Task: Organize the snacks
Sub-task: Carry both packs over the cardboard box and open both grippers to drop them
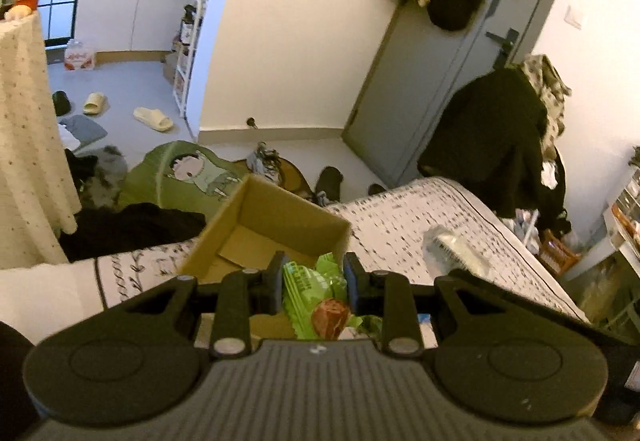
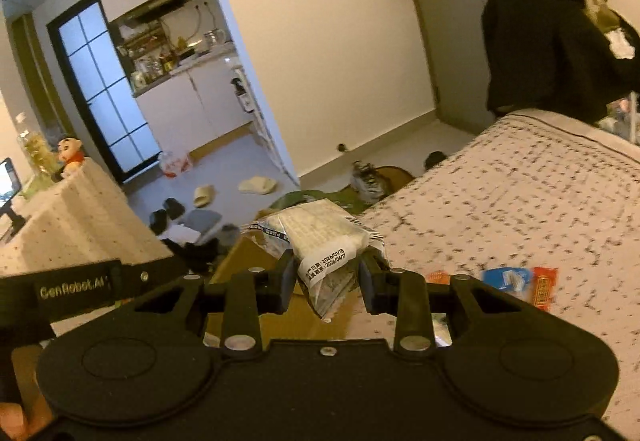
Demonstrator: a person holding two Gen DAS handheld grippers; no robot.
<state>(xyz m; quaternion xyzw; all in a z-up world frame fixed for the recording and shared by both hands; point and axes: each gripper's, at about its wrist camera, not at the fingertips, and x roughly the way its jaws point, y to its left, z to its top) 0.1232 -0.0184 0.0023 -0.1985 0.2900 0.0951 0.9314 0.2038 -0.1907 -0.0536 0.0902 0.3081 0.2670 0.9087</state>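
My left gripper is shut on a green snack packet with a brown picture, held over the near edge of an open cardboard box that stands on the patterned bed. My right gripper is shut on a clear-and-white snack packet with a printed date, held above the same box. That packet shows blurred in the left wrist view. The left gripper's body shows at the left of the right wrist view.
Small red, orange and blue snack packets lie on the bed cover to the right. Dark clothes hang by the grey door. Slippers, clothes and a green cushion lie on the floor.
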